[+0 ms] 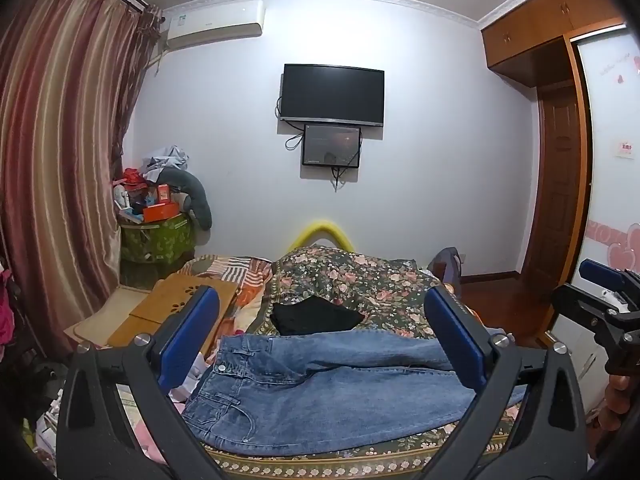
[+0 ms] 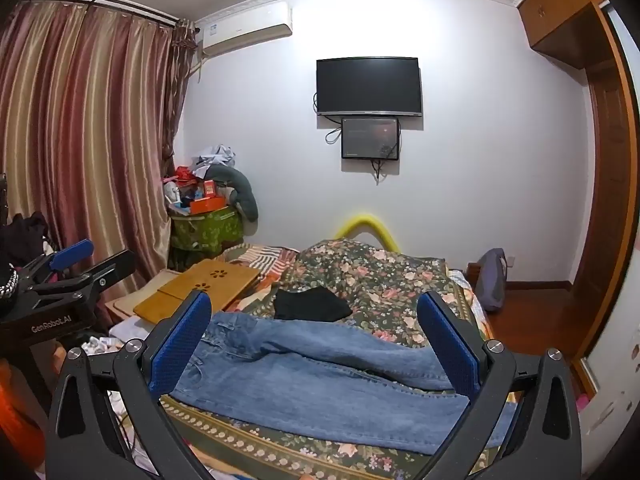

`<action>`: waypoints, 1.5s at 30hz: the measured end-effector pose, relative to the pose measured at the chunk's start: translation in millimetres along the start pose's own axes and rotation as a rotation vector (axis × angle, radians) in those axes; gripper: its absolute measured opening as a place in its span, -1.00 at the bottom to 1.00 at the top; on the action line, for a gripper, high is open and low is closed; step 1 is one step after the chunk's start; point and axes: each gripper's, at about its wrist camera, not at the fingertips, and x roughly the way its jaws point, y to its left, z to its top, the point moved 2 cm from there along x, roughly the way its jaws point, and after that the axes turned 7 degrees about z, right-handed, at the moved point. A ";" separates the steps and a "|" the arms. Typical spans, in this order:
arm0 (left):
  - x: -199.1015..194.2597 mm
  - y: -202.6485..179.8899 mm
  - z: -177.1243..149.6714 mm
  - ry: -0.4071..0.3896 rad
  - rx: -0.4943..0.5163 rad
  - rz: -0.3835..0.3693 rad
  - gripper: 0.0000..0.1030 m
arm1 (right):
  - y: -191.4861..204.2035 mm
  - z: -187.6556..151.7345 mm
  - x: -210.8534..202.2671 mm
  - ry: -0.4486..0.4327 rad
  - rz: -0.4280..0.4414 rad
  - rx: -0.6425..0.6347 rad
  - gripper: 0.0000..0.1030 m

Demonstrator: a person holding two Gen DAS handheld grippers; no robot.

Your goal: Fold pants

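Both tools, left tool [image 1: 320, 344] and right tool [image 2: 314, 340], are held spread and empty. Ahead, the jeans [image 1: 320, 392] are probably heavy and limp; waistband [image 1: 236, 354] and hems should be pinched.

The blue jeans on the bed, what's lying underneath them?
The jeans lie spread on a dark floral bedspread, whose patterned border shows along the near edge. A black garment lies just beyond them. Whatever is directly beneath the denim is covered.
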 end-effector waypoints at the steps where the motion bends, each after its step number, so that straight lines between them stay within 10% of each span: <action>1: -0.2 0.3 -0.1 0.000 0.000 0.001 1.00 | -0.1 -0.1 0.5 0.001 0.002 0.000 0.99; 45: 3.3 -2.6 -5.0 0.000 0.006 -0.001 1.00 | 1.5 -1.8 4.2 -0.003 0.007 0.010 0.99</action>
